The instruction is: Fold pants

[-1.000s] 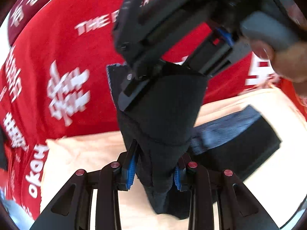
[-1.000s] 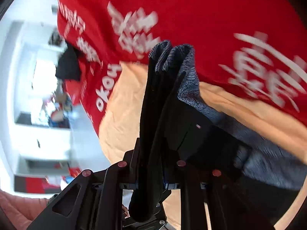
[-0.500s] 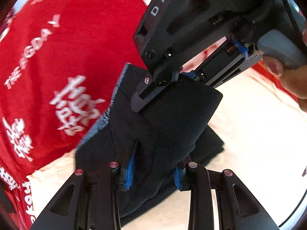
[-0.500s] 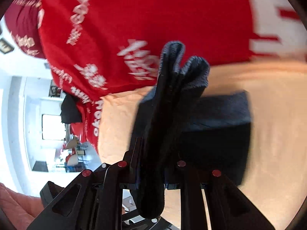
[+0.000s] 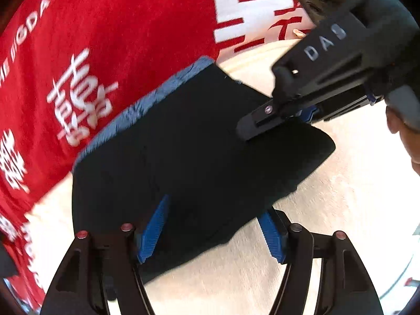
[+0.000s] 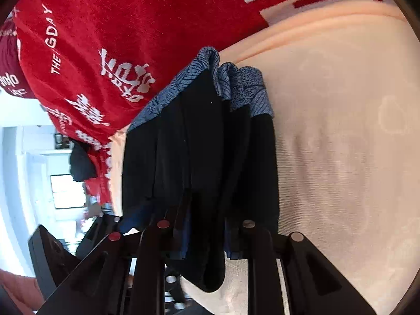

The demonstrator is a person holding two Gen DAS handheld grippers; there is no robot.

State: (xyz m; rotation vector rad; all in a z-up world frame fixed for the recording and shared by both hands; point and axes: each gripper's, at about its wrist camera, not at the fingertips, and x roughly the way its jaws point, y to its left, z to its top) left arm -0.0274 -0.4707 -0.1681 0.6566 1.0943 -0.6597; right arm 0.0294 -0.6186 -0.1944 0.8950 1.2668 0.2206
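Both grippers are meeting over folded dark pants (image 5: 183,157) lying on the cream bed cover (image 5: 354,210): left gripper (image 5: 212,225) released around them, right gripper (image 6: 204,225) at two o'clock pinching layers; dragging could be undoing folds

Both hand-held grippers are looking matte black. The left hand-held gripper (image 5: 212,229) is showing ribbed blue finger pads (image 5: 152,229) and red-capped screws. The right hand-held gripper (image 5: 265,123) is wearing pale "DAS" lettering, blue inserts, a silver screw, with bare skin (image 5: 404,141) showing beside its grey handle.
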